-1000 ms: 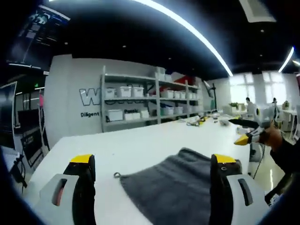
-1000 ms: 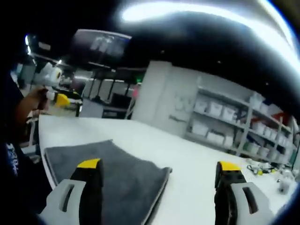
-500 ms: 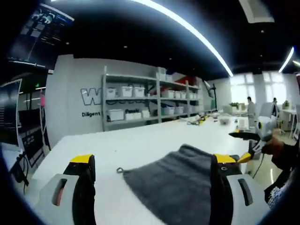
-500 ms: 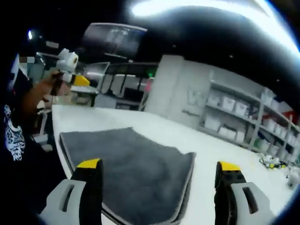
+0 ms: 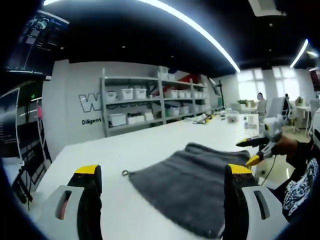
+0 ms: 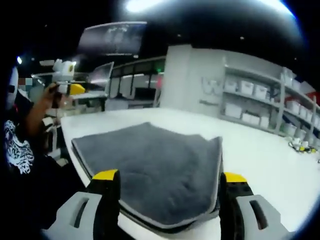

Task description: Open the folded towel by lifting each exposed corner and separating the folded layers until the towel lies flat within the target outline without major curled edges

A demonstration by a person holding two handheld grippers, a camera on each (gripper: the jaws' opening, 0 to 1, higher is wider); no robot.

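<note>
So at this point the gray towel [image 6: 155,172] was folded on the white tabletop [image 5: 130,150], sitting right along the near edge by your body. Your right gripper [image 6: 170,187] had its fingers [image 6: 106,192] spread apart with nothing in them, hovering just over the near folded edge. Your left gripper [image 5: 162,182] was also spread wide and empty, looking across the towel from its left end, where a small hanging loop [image 5: 125,173] poked out at the corner.

Biggest risk in my opinion was pinching more than one layer. In the right gripper view that near edge showed stacked layers with a lighter hem, so if you came in low you'd likely have grabbed the whole stack and just dragged the towel instead of opening it. Second one: the towel was so close to the tabletop's near edge that opening it toward you could have sent a flap hanging off the side. I couldn't make out any target outline, so no idea how it lined up.

Room-wise you were fine. Lots of bare tabletop on the far side and out to the right toward the shelving [image 5: 145,107], nothing near the towel. The two grippers were well apart too, so no clash there.
</note>
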